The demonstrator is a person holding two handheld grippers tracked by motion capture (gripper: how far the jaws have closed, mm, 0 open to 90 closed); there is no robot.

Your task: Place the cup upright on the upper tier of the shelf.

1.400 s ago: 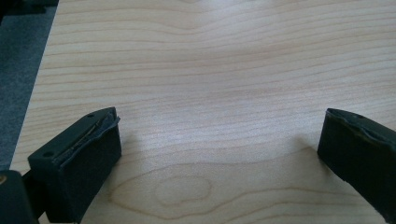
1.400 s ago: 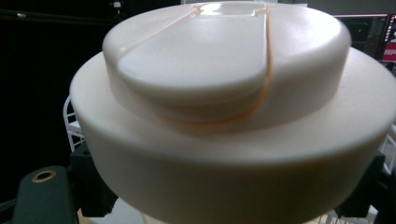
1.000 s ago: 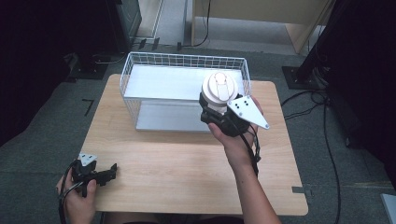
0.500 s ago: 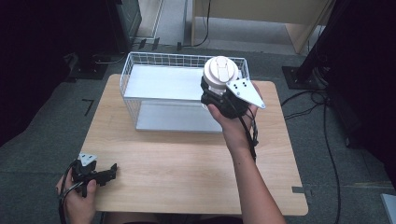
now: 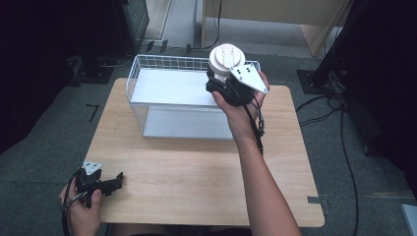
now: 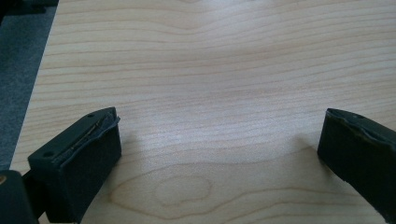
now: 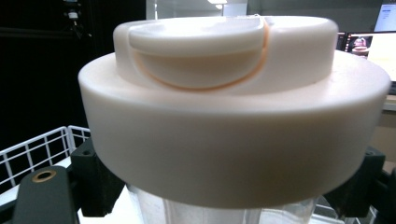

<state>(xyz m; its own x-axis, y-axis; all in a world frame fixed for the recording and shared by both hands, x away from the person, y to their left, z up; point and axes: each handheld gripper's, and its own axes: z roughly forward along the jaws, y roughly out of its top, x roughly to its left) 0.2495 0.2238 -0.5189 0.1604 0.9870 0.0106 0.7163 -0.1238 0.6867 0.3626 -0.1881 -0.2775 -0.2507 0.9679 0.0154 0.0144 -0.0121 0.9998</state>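
We judged our right tongs (image 5: 222, 81), pinching the white-lidded jar (image 5: 226, 59) over the wire basket (image 5: 135, 78), needed a level descent, left tongs (image 5: 117, 181) spread.

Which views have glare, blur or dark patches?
High view: surroundings nearly black, pale wooden table evenly lit. Left gripper view: soft sheen on the wood grain, sharp focus. Right gripper view: round cream-white plastic lid slightly soft at close range, background dark.
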